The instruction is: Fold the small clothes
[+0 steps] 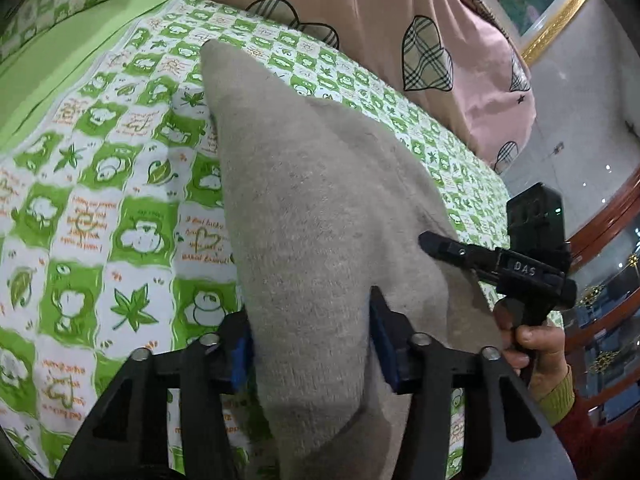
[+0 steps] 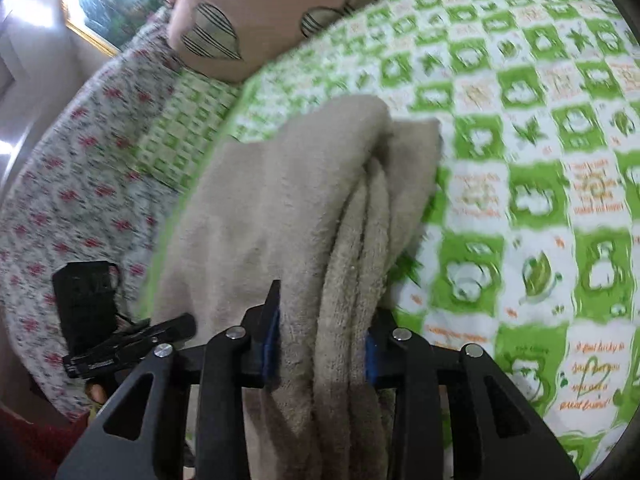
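Green-and-white checked bedsheet is spread under everything | pink quilt is cut off at the top | beige fleece garment is held above the sheet, folded layers bunched | left gripper and right gripper are each clamped on its hem; garment type indiscernible

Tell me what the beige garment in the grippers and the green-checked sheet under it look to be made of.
Beige garment: looks like soft fleece or brushed knit; matte, with a fuzzy nap and thick rounded folds. Exact fibre is unclear.

Green-checked sheet: seemingly thin woven cotton or a blend; flat, smooth and matte, with printed bears, leaves and writing. Motion blur in the right wrist view hides the weave.
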A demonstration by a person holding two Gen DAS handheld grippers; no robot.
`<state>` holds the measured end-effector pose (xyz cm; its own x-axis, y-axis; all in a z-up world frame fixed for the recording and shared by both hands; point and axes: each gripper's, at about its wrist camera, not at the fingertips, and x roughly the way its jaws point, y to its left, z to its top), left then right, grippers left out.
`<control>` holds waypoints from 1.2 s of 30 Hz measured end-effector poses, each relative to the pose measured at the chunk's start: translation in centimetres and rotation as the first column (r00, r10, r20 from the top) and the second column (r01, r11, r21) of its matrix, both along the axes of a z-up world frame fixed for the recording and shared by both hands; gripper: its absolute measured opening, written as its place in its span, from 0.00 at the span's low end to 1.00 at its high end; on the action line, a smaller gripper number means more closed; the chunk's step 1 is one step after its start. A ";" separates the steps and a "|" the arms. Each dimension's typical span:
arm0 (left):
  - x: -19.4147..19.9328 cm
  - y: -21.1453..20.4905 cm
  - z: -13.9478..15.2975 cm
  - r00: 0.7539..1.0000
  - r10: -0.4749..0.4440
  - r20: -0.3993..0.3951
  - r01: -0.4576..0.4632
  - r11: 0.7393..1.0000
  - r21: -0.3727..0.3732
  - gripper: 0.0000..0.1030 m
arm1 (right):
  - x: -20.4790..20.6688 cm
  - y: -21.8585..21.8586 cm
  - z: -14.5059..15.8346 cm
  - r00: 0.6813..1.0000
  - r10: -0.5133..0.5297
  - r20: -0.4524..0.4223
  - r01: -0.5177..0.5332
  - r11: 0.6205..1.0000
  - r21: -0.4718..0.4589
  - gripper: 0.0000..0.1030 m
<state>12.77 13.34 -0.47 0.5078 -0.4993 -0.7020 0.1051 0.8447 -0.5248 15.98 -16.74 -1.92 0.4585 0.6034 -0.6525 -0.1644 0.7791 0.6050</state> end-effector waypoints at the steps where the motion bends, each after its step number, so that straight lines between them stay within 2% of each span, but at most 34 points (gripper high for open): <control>1: -0.2 0.1 0.1 1.000 0.002 0.000 -0.002 1.000 -0.006 0.57 | -0.1 -0.3 -0.1 1.000 -0.007 -0.006 0.007 1.000 0.001 0.39; 4: -0.5 1.0 0.7 1.000 0.019 0.017 -0.019 1.000 0.007 0.65 | -0.3 -1.0 0.3 0.999 -0.036 -0.025 0.035 0.999 -0.030 0.56; 5: -0.5 1.6 0.9 0.999 0.030 0.019 -0.030 1.000 0.008 0.71 | -0.5 -1.4 0.7 0.999 -0.050 -0.020 0.049 0.997 -0.056 0.59; 8: 0.6 3.6 1.0 0.998 0.066 0.011 -0.066 0.997 -0.035 0.75 | -0.6 -2.5 2.8 0.996 -0.088 0.033 0.091 0.993 -0.079 0.60; 10: 1.5 4.4 0.9 0.996 0.088 -0.006 -0.089 0.995 -0.052 0.75 | 0.9 -2.7 4.1 0.993 -0.098 0.064 0.103 0.992 -0.076 0.59; 12: 2.5 4.4 1.1 0.995 0.102 -0.001 -0.102 0.994 -0.048 0.75 | 2.8 -2.5 4.4 0.994 -0.096 0.061 0.099 0.994 -0.048 0.54; 13: 3.0 4.2 1.1 0.994 0.108 -0.004 -0.109 0.993 -0.039 0.75 | 4.0 -2.4 4.1 0.995 -0.090 0.048 0.091 0.995 -0.028 0.47; 15: 3.9 3.9 1.2 0.993 0.116 -0.016 -0.116 0.992 -0.039 0.75 | 6.2 -1.7 2.9 0.996 -0.088 -0.006 0.088 0.996 0.003 0.32; 16: 4.2 3.8 1.1 0.993 0.120 -0.019 -0.121 0.992 -0.034 0.75 | 7.0 -1.3 2.3 0.996 -0.083 -0.028 0.083 0.997 0.003 0.16; 17: 4.4 3.7 1.1 0.992 0.124 -0.026 -0.125 0.992 -0.023 0.75 | 7.6 -0.9 1.9 0.996 -0.081 -0.036 0.081 0.997 -0.016 0.10; 18: 4.6 3.6 1.3 0.992 0.122 -0.029 -0.122 0.992 -0.015 0.75 | 7.5 -0.8 2.3 0.996 -0.089 -0.017 0.089 0.996 -0.029 0.08; 21: 5.7 3.4 1.5 0.993 0.111 -0.024 -0.111 0.994 0.007 0.75 | 5.3 -2.4 5.3 0.985 -0.126 0.120 0.127 0.992 0.002 0.07; 22: 6.2 3.2 1.4 0.995 0.101 -0.025 -0.101 0.995 0.005 0.76 | 4.8 -2.8 5.6 0.981 -0.142 0.133 0.144 0.990 -0.001 0.07; 25: 7.6 2.2 0.6 0.994 0.096 -0.048 -0.093 0.994 0.052 0.75 | 4.8 -3.0 4.1 0.985 -0.150 0.086 0.156 0.985 -0.068 0.07; 27: 7.7 1.6 0.0 0.994 0.097 -0.057 -0.092 0.992 0.087 0.75 | 5.4 -2.8 1.8 0.988 -0.152 0.024 0.154 0.984 -0.090 0.07; 30: 7.3 1.6 -0.3 0.992 0.107 -0.063 -0.101 0.992 0.078 0.75 | 5.7 -3.0 0.2 0.986 -0.169 -0.003 0.168 0.982 -0.081 0.07; 33: 6.3 1.8 0.4 0.992 0.115 -0.054 -0.111 0.991 0.080 0.75 | 5.2 -3.4 0.5 0.982 -0.189 -0.010 0.188 0.981 -0.044 0.11; 36: 3.6 1.6 2.2 0.993 0.120 -0.007 -0.118 0.986 0.118 0.74 | 3.4 -4.0 1.8 0.980 -0.199 -0.008 0.199 0.979 -0.050 0.17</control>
<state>16.34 14.94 1.75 0.5487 -0.3500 -0.7592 -0.0062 0.9064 -0.4223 19.41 -20.74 -0.08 0.5574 0.4684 -0.6855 0.0045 0.8239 0.5667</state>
